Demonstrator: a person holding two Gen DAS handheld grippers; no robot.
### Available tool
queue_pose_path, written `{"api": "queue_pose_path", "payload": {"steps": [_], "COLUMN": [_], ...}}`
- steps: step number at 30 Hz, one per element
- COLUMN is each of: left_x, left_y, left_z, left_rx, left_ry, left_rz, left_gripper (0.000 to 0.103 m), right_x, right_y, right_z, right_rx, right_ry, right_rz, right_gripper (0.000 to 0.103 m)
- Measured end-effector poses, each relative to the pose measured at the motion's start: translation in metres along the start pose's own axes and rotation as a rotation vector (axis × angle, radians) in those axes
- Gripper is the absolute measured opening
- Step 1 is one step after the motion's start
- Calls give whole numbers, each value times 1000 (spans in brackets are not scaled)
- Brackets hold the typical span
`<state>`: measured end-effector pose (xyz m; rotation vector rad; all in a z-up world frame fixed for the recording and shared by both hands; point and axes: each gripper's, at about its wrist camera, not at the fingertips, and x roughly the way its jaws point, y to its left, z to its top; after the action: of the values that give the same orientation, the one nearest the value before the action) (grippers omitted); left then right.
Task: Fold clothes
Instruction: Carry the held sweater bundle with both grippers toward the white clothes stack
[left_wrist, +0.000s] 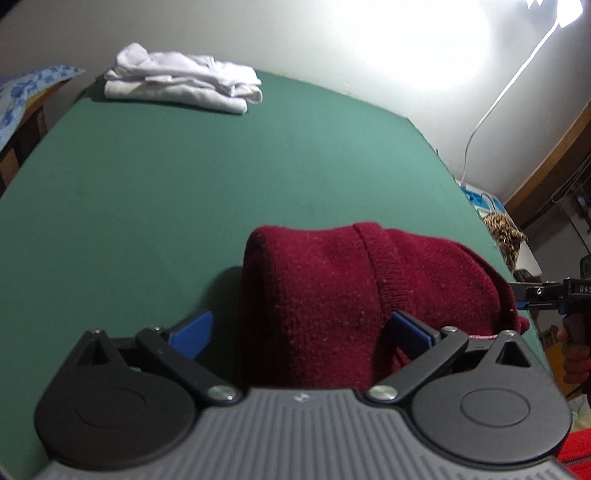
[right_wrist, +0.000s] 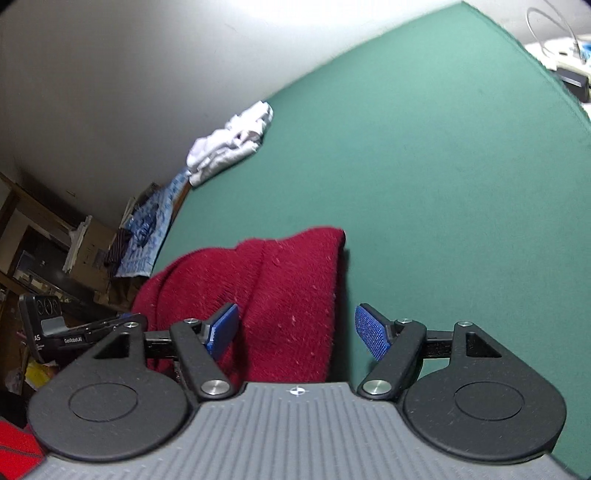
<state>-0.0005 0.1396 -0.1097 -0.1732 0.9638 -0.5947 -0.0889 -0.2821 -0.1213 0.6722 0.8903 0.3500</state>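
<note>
— What's in front of you?

— The green table (left_wrist: 155, 192), then the maroon sweater (left_wrist: 325, 295) folded at its near edge, with white clothes (left_wrist: 181, 77) stacked at the far corner.

— Your grippers?

— My left gripper (left_wrist: 306, 332) and right gripper (right_wrist: 295, 332) both gape wide, straddling the sweater without pinching it.

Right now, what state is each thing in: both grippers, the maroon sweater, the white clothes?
Left gripper: open, straddling the sweater's near edge.
Right gripper: open, over the sweater's other near corner.
Maroon sweater: folded into a bundle, lying on the green table.
White clothes: folded, stacked at the far corner.
</note>
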Motion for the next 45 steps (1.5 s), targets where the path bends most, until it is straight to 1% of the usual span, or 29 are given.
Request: {"api": "queue_pose_path", "payload": {"steps": [2, 4, 6, 8, 11, 13, 15, 16, 18, 21, 22, 24, 25, 26, 27, 28, 29, 31, 34, 36, 39, 41, 43, 45], "left_x": [3, 9, 14, 21, 31, 32, 32, 32, 31, 29, 29, 29, 28, 28, 27, 25, 22, 17, 9, 4, -11, -26, -39, -52], "left_y": [6, 11, 11, 11, 11, 7, 6, 7, 8, 12, 10, 4, 0, -5, -11, -12, -12, -13, -15, -16, -4, 1, 6, 13], "left_z": [1, 2, 1, 0, -3, -6, -9, -10, -12, -16, -17, -21, -23, -23, -24, -18, -11, 2, 21, 34, 83, 122, 165, 198], "left_rx": [-10, -35, -34, -47, -87, -63, -46, -48, -66, -138, -143, -142, -135, -114, -92, -70, -48, -5, 60, 104, 178, 240, 291, 346], "left_ry": [33, 66, 93, 118, 146, 130, 124, 118, 103, 73, 63, 37, 23, 16, 9, -2, -13, -35, -69, -91, -155, -211, -277, -346], "left_rz": [-24, -61, -82, -113, -154, -145, -147, -151, -156, -156, -148, -120, -103, -84, -65, -59, -54, -44, -28, -18, -13, 5, 28, 60], "left_gripper": [102, 102, 102, 102, 102, 102, 102, 102, 102, 102, 102, 100, 100, 99, 94, 86, 84, 76, 66, 64, 63, 62, 62, 62], "right_x": [3, 7, 10, 14, 21, 26, 33, 37, 45, 54, 55, 55, 54, 54, 53, 52, 52, 51, 53, 55, 62, 67, 76, 87], "right_y": [-4, -6, -10, -16, -20, -19, -14, -10, 2, 17, 18, 13, 10, 7, 7, 8, 12, 25, 38, 54, 85, 107, 133, 162], "right_z": [-2, -7, -11, -15, -20, -21, -20, -19, -18, -18, -18, -18, -18, -19, -19, -19, -18, -14, 1, 17, 53, 80, 109, 138], "right_rx": [35, 66, 109, 165, 203, 203, 196, 174, 113, 11, 9, 45, 70, 97, 105, 107, 91, 48, 47, 3, -64, -103, -151, -206], "right_ry": [26, 29, 26, 24, 17, -2, 5, 11, 18, 15, 12, 2, -2, -3, 0, 3, 4, 5, -1, -13, -56, -89, -138, -203], "right_rz": [34, 40, 49, 67, 93, 122, 146, 151, 147, 118, 116, 107, 96, 93, 84, 74, 56, 29, 33, 27, 40, 51, 63, 73], "right_gripper": [74, 75, 78, 85, 91, 92, 93, 95, 96, 96, 95, 84, 73, 68, 66, 63, 61, 58, 54, 53, 53, 53, 53, 53]}}
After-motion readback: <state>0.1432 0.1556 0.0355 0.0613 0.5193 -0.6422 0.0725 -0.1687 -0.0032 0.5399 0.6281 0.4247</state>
